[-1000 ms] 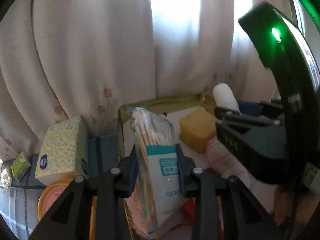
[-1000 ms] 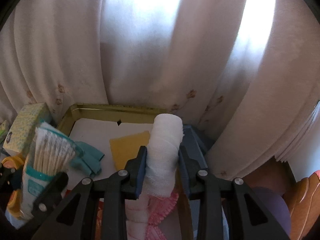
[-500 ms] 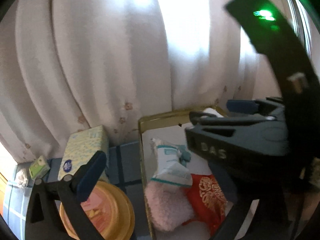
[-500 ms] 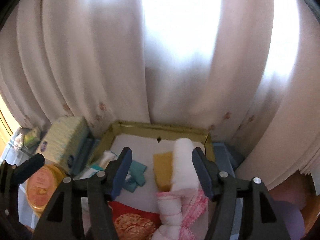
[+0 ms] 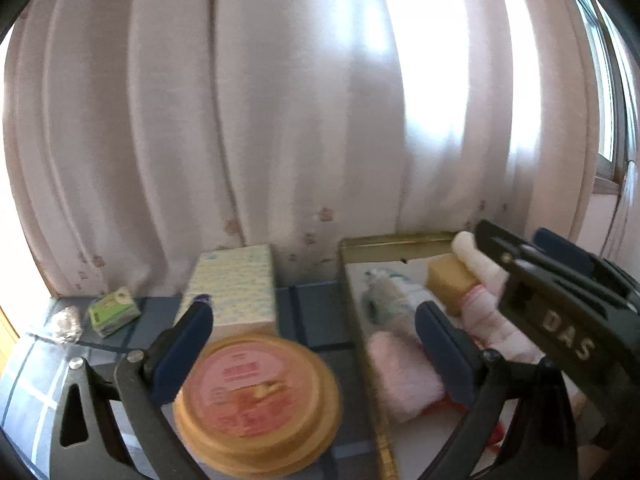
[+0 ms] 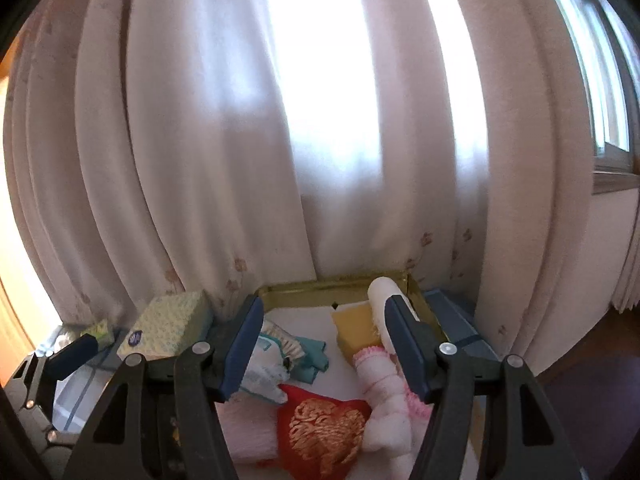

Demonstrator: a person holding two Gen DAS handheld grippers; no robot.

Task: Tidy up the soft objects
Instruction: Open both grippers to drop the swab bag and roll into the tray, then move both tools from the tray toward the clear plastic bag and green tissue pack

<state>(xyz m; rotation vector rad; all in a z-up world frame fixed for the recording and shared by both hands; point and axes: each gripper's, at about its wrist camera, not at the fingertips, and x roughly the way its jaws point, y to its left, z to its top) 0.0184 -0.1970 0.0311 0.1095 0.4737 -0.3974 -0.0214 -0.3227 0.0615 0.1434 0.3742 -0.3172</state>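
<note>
Both tools gape empty: the left tool [image 5: 308, 354] and right tool [image 6: 324, 348] have just let go, leaving cotton swabs [image 6: 272, 346] and gauze roll [image 6: 380, 292] in the gold tray [image 6: 320, 289], lower centre.

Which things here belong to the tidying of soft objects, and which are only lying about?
Part of the job:
- gold tray
- white gauze roll
- yellow sponge
- pack of cotton swabs
- red embroidered pouch
- pink fluffy cloth

Just lying about:
- tissue box
- round orange lid
- small green packet
</note>
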